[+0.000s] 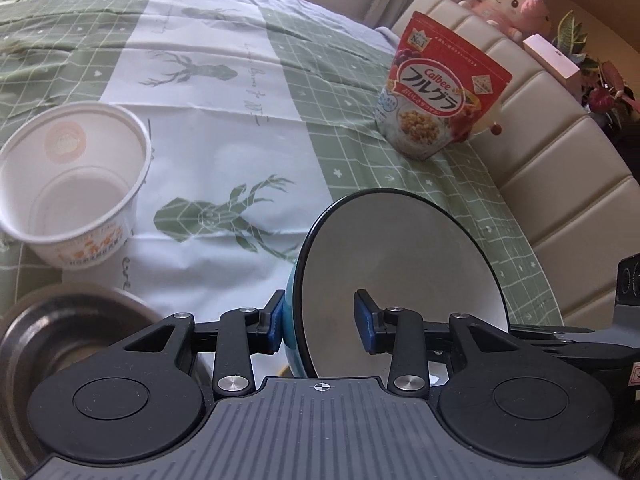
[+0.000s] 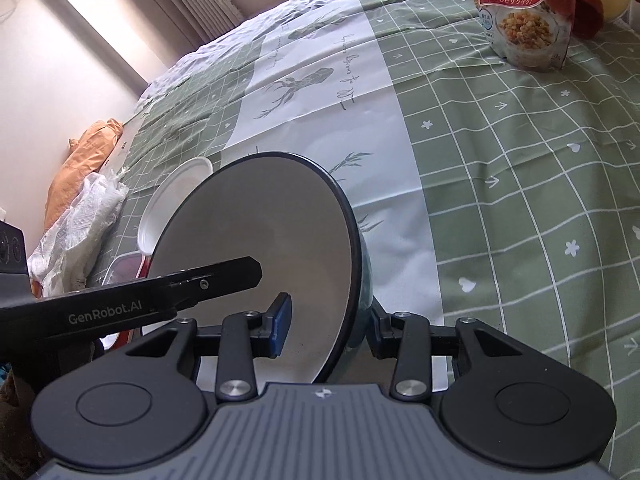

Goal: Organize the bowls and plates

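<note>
A bowl with a teal outside, white inside and dark rim (image 1: 400,264) is held tilted above the table, and it also shows in the right wrist view (image 2: 256,232). My left gripper (image 1: 322,326) straddles its rim with a gap at the inner pad. My right gripper (image 2: 332,326) straddles the opposite rim, one finger inside and one outside. The left gripper's finger (image 2: 192,280) reaches into the bowl from the left. A white paper bowl (image 1: 70,184) stands at the left. A metal bowl (image 1: 60,332) lies at the lower left.
A green and white deer-print tablecloth (image 1: 240,128) covers the table. A Calbee cereal bag (image 1: 440,88) stands at the far right. A padded beige bench (image 1: 540,140) runs along the right edge. Crumpled paper towel (image 2: 76,224) and a red-edged container (image 2: 132,268) lie at the left.
</note>
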`<state>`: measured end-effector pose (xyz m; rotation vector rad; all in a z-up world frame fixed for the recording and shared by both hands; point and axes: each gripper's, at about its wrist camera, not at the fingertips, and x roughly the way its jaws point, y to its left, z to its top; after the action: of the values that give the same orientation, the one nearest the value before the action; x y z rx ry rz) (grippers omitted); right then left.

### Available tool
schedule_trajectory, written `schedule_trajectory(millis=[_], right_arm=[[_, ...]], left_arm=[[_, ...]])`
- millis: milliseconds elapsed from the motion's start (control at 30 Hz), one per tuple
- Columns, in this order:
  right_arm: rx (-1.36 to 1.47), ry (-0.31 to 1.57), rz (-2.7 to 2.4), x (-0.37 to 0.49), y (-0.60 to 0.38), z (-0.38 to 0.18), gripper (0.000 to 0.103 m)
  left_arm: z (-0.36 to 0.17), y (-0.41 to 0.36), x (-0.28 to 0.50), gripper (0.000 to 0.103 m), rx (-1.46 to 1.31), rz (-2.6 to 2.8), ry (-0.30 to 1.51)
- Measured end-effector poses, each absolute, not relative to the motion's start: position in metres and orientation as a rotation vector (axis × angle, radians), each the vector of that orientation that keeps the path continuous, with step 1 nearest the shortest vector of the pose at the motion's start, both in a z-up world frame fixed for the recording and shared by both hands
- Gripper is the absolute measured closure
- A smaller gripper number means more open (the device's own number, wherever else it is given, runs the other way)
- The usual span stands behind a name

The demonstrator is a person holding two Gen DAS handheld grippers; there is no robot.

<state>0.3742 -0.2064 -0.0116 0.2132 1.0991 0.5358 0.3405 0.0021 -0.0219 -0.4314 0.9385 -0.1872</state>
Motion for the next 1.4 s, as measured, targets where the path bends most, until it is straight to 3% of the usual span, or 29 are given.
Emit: schedule_trajectory(millis=[367, 633, 1400], right_arm=[[0.252, 1.151, 0.502, 0.327, -0.223, -0.060, 0.062], [0.131, 1.019, 0.446, 0.310, -0.207, -0.064, 0.062], [0.186, 0.982, 0.453, 0.307, -0.225, -0.050, 0.062]], left_arm=[[-0.069, -0.009, 0.283, 0.065, -0.494, -0.184, 0.991], [-0.065, -0.005, 0.270, 0.066, -0.505, -0.153, 0.944], [-0.044, 0.008, 0.257, 0.067, -0.481, -0.138, 0.880]])
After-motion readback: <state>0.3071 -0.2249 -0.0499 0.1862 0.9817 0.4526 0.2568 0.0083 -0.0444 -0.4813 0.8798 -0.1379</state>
